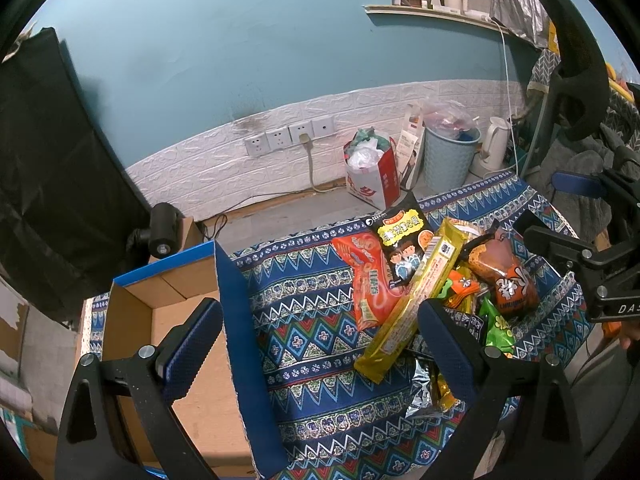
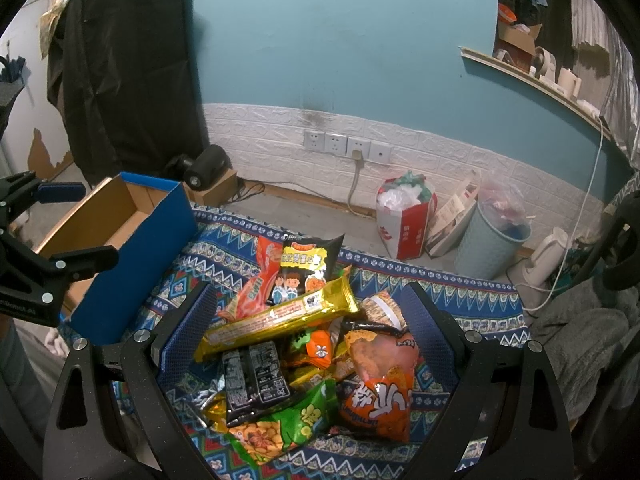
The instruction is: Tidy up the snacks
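Note:
A pile of snack packets lies on a patterned cloth point(image 1: 320, 344): a long yellow bar point(image 1: 412, 300), an orange-red packet point(image 1: 370, 280), a black cartoon packet point(image 1: 402, 242) and a brown-orange bag point(image 1: 506, 276). The right wrist view shows the same yellow bar point(image 2: 280, 320), a black packet point(image 2: 256, 380), a green peanut packet point(image 2: 280, 424) and the orange bag point(image 2: 380, 384). An open blue cardboard box point(image 1: 176, 320) stands at the left; it also shows in the right wrist view point(image 2: 132, 264). My left gripper point(image 1: 324, 320) is open over the box wall and cloth. My right gripper point(image 2: 312, 312) is open above the pile.
The floor behind holds a red paper bag point(image 1: 374, 176), a pale blue bin point(image 1: 450, 156) and a white kettle point(image 1: 494, 144). A black chair point(image 1: 576, 64) stands at the right. A black-draped object point(image 1: 52, 168) stands at the left. Wall sockets point(image 1: 288, 138) are behind.

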`<state>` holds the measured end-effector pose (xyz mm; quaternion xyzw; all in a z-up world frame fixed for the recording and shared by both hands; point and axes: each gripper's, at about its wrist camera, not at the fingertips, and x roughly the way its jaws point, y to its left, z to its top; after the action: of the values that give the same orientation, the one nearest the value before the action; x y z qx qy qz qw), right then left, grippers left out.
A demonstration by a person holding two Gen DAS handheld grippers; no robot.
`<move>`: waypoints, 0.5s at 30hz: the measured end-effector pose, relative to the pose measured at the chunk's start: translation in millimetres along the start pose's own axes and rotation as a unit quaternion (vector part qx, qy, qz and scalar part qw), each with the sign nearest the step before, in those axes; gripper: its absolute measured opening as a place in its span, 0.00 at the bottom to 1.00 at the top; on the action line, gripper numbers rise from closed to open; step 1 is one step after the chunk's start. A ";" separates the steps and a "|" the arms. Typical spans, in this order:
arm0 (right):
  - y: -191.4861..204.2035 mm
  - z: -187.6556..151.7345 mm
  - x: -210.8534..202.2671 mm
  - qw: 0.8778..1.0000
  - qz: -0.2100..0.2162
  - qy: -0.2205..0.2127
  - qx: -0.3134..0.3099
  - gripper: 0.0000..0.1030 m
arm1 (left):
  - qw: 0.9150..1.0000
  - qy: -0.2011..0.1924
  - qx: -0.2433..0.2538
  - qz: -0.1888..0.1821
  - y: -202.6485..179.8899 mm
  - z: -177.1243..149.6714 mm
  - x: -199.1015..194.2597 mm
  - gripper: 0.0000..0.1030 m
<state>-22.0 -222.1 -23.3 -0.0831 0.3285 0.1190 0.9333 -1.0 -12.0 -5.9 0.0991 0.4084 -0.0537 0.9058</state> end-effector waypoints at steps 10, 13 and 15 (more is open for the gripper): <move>0.2 -0.2 -0.8 1.000 0.000 0.000 0.000 0.89 | 1.000 0.000 0.001 0.001 -0.5 -0.7 0.2 0.96; 0.0 0.0 -0.7 1.000 0.000 0.001 0.000 0.89 | 1.000 0.000 0.000 0.000 -0.7 -0.9 -0.5 0.96; 0.4 -0.9 -1.2 1.000 0.000 0.001 0.001 0.89 | 1.000 0.000 0.001 0.001 -0.9 -1.4 -0.3 0.96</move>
<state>-23.5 -222.2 -23.3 -0.0824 0.3294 0.1190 0.9330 -2.4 -12.5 -6.7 0.1002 0.4079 -0.0537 0.9059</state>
